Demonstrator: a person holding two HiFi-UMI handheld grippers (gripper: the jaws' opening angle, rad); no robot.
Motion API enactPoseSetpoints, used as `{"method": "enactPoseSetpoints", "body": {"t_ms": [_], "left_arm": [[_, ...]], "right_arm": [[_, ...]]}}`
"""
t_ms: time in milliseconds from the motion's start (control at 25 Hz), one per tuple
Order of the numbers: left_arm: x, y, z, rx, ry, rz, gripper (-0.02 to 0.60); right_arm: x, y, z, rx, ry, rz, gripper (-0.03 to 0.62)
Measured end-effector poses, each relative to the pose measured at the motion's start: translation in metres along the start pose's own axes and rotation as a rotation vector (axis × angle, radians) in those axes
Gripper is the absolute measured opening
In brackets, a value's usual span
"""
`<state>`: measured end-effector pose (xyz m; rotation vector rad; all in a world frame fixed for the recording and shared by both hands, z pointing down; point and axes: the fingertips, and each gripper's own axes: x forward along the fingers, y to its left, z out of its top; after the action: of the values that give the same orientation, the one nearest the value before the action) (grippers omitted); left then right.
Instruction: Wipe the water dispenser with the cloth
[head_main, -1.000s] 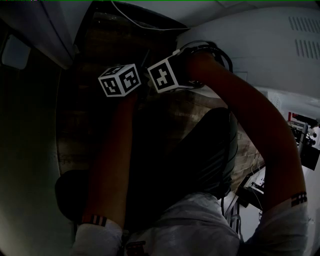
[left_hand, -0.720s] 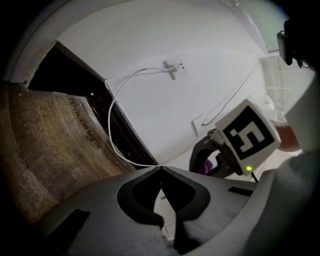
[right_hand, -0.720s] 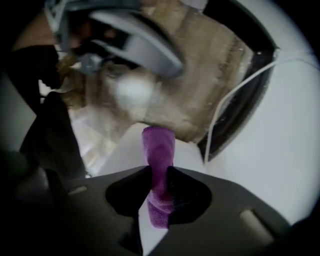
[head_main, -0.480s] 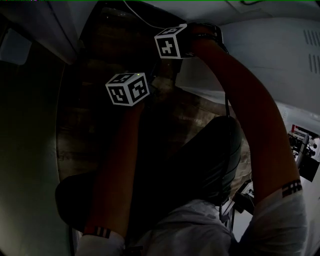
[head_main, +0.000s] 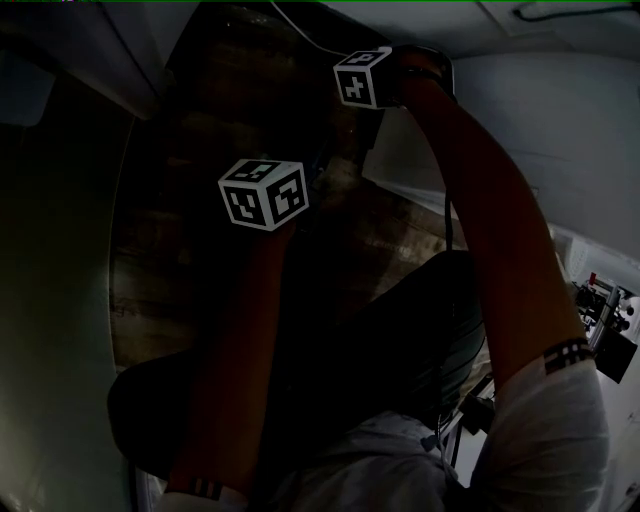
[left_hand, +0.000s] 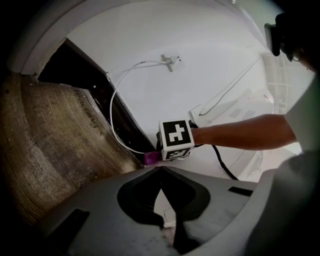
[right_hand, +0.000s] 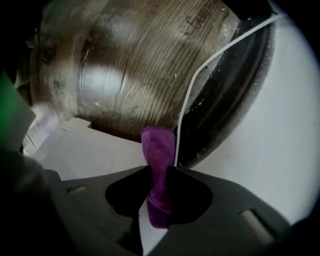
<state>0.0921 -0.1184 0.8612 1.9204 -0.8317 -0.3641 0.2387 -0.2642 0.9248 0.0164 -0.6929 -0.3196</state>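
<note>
The right gripper (right_hand: 159, 171) has its jaws clamped on a purple cloth (right_hand: 157, 145), which sticks out of them toward 12 o'clock. A thin white cable (right_hand: 200, 75) runs just beside the cloth at its 1 o'clock, along a dark gap at the edge of the wooden floor (right_hand: 130, 65). In the left gripper view, the cloth hangs at 7 o'clock of the right gripper's marker cube, near the white water dispenser (left_hand: 235, 107). The left gripper (left_hand: 161, 169) has its jaws pressed together with nothing between them. In the dim head view it sits at 7 o'clock of the right gripper, apart from it.
</note>
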Motion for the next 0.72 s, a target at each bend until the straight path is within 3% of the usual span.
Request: {"method": "enactPoseSetpoints", "body": {"t_ms": [440,720], "left_arm": [[-0.006,0.004,-0.004,0.012,-0.003,0.013,-0.002],[-0.017,0.018,0.005,0.002,-0.039,0.054,-0.002]], "right_arm": [[0.033,0.017,0.007,-0.058,0.046,0.014,0.094],[0.011,0.058,0.022,-0.050,-0.004,0.154,0.092]]}}
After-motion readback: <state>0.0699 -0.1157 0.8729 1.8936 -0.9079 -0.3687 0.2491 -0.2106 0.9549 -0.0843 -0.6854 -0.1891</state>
